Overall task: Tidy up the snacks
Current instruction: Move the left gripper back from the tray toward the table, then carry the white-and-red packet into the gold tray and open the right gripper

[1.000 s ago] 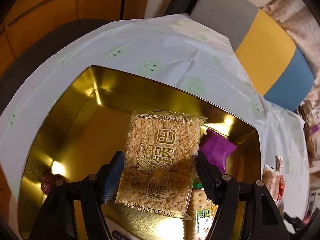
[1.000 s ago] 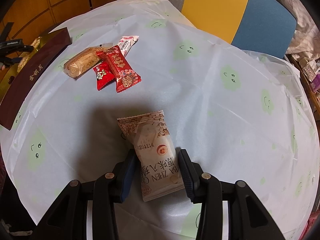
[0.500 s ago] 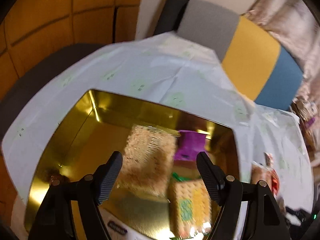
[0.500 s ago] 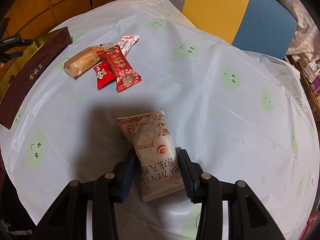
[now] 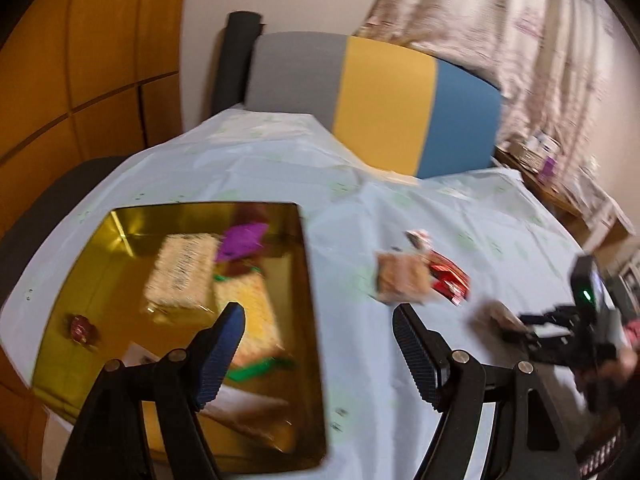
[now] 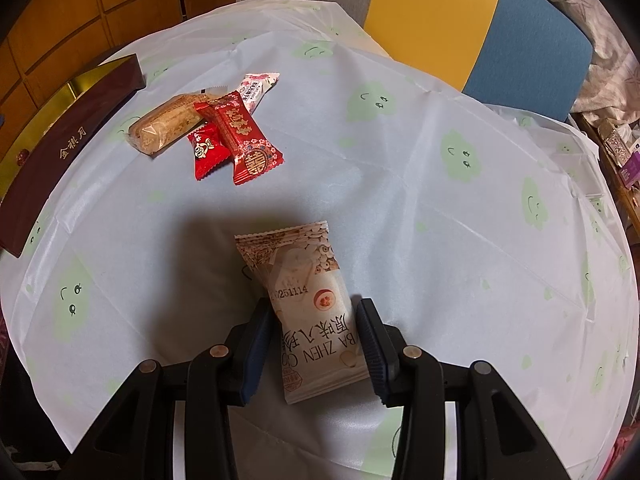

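My left gripper [image 5: 318,316] is open and empty, hovering over the right wall of the gold tin [image 5: 100,280]. In the tin lie a puffed-rice packet [image 5: 182,276], a purple packet [image 5: 240,242], a yellow cracker packet [image 5: 252,320] and a small red candy [image 5: 80,328]. My right gripper [image 6: 314,310] is shut on a white snack packet [image 6: 304,276], held just above the tablecloth. Farther left on the cloth is a pile: a tan bar [image 6: 166,126], a small red packet [image 6: 208,152], a long red packet [image 6: 242,138] and a white-pink packet [image 6: 256,88].
The tin's maroon outer side [image 6: 72,148] runs along the table's left edge. A grey, yellow and blue chair [image 6: 460,16] stands behind the table. A cluttered shelf [image 6: 616,148] is at the right. Pale tablecloth [image 6: 400,160] spreads between pile and chair.
The left gripper let go of the puffed-rice packet, which now lies in the tin, then rose and swung right toward the tin's edge. The right gripper and its packet have not moved.
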Available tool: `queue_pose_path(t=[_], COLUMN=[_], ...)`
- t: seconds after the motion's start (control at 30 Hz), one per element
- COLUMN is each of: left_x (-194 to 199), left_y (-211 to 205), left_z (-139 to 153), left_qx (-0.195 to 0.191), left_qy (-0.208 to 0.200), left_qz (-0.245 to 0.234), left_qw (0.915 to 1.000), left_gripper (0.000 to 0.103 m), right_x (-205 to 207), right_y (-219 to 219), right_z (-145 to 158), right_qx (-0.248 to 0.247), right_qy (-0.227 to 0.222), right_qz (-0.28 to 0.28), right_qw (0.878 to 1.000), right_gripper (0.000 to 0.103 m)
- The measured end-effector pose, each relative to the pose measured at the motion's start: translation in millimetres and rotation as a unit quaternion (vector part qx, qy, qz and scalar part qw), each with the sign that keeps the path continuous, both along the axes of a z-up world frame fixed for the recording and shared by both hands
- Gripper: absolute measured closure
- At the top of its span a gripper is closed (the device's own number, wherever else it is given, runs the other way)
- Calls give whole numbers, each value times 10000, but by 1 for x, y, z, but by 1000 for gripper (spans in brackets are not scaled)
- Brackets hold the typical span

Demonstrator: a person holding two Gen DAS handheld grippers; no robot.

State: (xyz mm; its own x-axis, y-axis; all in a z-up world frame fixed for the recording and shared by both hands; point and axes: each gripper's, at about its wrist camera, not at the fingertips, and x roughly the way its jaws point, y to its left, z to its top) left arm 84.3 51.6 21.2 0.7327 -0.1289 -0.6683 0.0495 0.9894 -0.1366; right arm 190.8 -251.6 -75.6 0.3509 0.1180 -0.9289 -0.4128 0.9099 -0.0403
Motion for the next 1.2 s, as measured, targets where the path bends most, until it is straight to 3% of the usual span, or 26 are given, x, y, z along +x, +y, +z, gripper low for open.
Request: queue_pose_path(t=[0.57,0.93,1.2], left_x=[-47,-55,-49], left_y=[-90,-111,-99], left_z=[-45,-87,-105], left_qx=[473,534,-71], left_qy=[184,451,666], left_qz=[-1379,-1720,-1678], left_qw=[9891,9826,9835], left_gripper=[26,27,25], right_x=[-1,-5,-9], right_y=[-3,-6,-6], right_z=[0,0,0], right_qx=[87,169,160], right_qy=[-52,-133,-253], right_qz=[-17,-40,-63], right_qw=[9999,9998,9995], right_gripper=[59,59,59])
